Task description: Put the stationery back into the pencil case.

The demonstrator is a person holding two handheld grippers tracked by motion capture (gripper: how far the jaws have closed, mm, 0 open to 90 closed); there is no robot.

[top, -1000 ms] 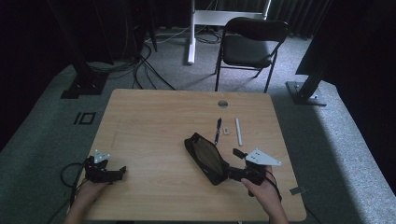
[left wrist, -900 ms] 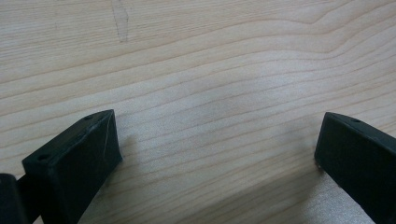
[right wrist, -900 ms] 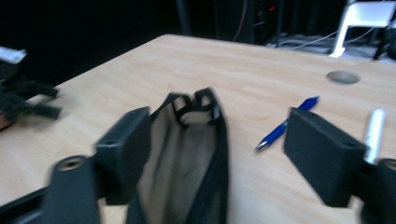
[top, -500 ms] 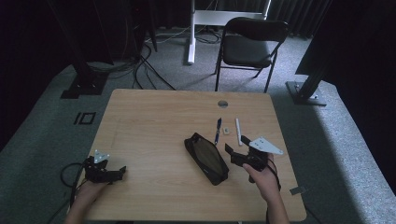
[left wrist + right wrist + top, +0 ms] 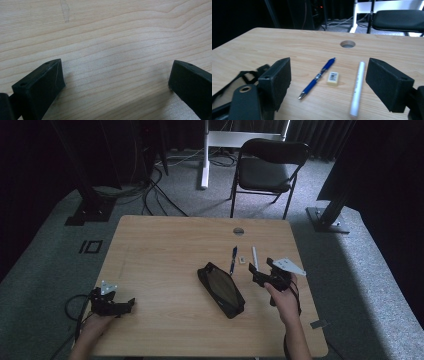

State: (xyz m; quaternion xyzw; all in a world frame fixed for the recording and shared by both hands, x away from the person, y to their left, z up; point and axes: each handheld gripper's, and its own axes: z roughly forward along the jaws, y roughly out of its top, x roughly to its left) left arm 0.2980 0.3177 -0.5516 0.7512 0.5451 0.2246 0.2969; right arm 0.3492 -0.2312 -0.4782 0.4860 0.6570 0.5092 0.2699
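At the left of the high view, near the front left corner of the light wooden table (image 5: pixel 165 245), the left tool (image 5: pixel 131 302) rests low over the bare wood in the person's left hand (image 5: pixel 97 322). Its own view shows its two black jaws standing wide apart with nothing but wood grain between them.

Toward the middle lies a long black zipped pencil pouch (image 5: pixel 221 289), set at a slant on the table. Just right of its far end is a blue click pen (image 5: pixel 233 259), then a small cream eraser with a printed label (image 5: pixel 242 261), then a slim white stick-shaped marker (image 5: pixel 254 257), all lying flat and apart from each other, short of the round cable hole (image 5: pixel 238 231) in the table.

The right tool (image 5: pixel 256 276), held in the right hand (image 5: pixel 281 297), hangs just right of the pouch and just short of the white marker. Its jaws have just been opening and now stand wide; in the right gripper view the pen (image 5: pixel 318 77), eraser (image 5: pixel 333 78) and marker (image 5: pixel 357 87) lie ahead between them, untouched.

Beyond the table stands a black folding chair (image 5: pixel 267 170).
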